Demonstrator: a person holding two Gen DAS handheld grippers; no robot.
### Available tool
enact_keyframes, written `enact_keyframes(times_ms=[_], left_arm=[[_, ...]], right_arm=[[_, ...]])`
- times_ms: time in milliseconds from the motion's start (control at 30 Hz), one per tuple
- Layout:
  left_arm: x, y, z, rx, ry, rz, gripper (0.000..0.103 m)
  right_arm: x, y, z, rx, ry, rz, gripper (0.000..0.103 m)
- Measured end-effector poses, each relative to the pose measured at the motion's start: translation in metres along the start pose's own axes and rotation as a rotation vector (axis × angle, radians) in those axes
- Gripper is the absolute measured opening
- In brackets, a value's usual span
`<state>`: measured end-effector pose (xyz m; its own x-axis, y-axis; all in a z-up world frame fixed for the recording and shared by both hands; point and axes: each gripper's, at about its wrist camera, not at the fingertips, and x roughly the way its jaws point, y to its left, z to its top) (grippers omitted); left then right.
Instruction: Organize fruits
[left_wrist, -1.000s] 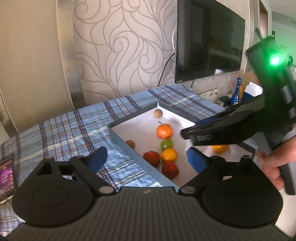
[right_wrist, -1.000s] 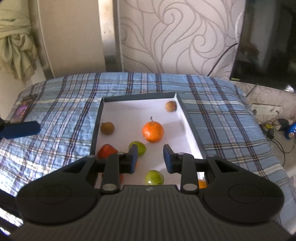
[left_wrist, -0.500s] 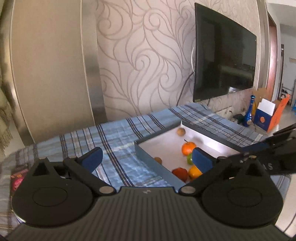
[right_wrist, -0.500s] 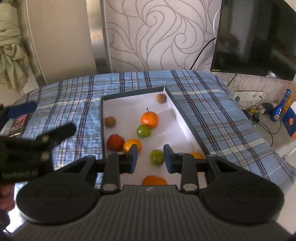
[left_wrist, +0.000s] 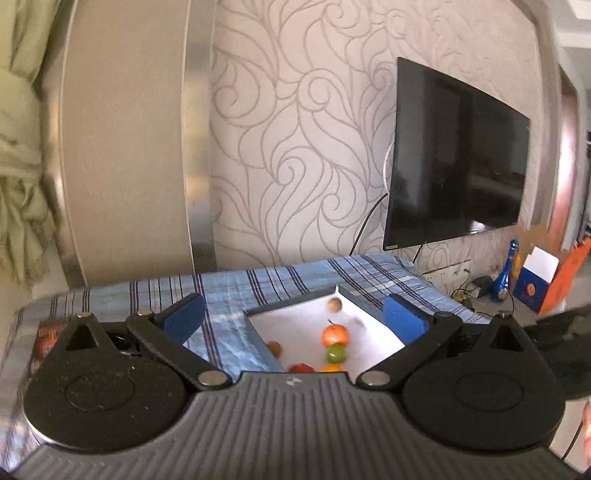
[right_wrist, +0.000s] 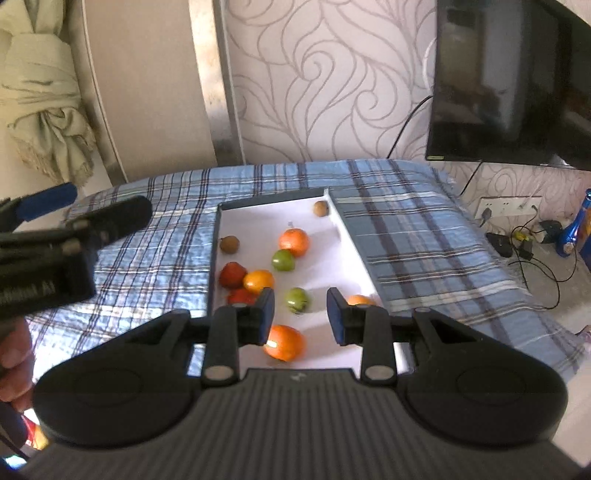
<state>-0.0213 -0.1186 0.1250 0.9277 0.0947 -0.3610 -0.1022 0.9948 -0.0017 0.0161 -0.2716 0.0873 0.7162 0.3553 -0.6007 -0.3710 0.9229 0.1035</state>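
fruits lie loose in the white tray on the blue plaid cloth; all places below are relative to the tray.

right gripper: hangs above the tray's near end, jaws set narrowly apart, nothing between the pads. just past its tips, mid-tray near end, a green fruit. a large orange sits under the left pad, closest to the near edge. another orange peeks out behind the right pad, against the right wall. no fruit is touched.

further in: yellow-orange fruit and red fruit touching, near the left wall; a second red one just nearer. stemmed orange with a second green fruit beside it, tray centre. brown fruit at the left wall; another brown fruit in the far right corner.

left gripper: held off the tray's left side and raised, jaws spread fully wide after just opening further, empty. a hand grips its handle.
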Motion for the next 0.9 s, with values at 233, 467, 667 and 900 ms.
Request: enact_keyframes(times_ms=[233,467,667,900], left_arm=[[-0.018,-0.054,-0.008,-0.043,0.043,0.066,0.103],[-0.035,-0.091,-0.023,-0.055,0.103,0.088,0.103],[-0.048,-0.108,-0.029,-0.058,0.135,0.087,0.103],[-0.049,-0.118,-0.035,-0.071,0.189,0.107,0.103]], right_arm=[[-0.037,-0.044,-0.023,-0.001,-0.012,0.014,0.034],[-0.069,-0.064,-0.038,-0.039,-0.024,0.050,0.034],[-0.085,-0.073,-0.046,-0.057,-0.039,0.072,0.035],[-0.096,-0.079,-0.055,-0.068,-0.045,0.087,0.035]])
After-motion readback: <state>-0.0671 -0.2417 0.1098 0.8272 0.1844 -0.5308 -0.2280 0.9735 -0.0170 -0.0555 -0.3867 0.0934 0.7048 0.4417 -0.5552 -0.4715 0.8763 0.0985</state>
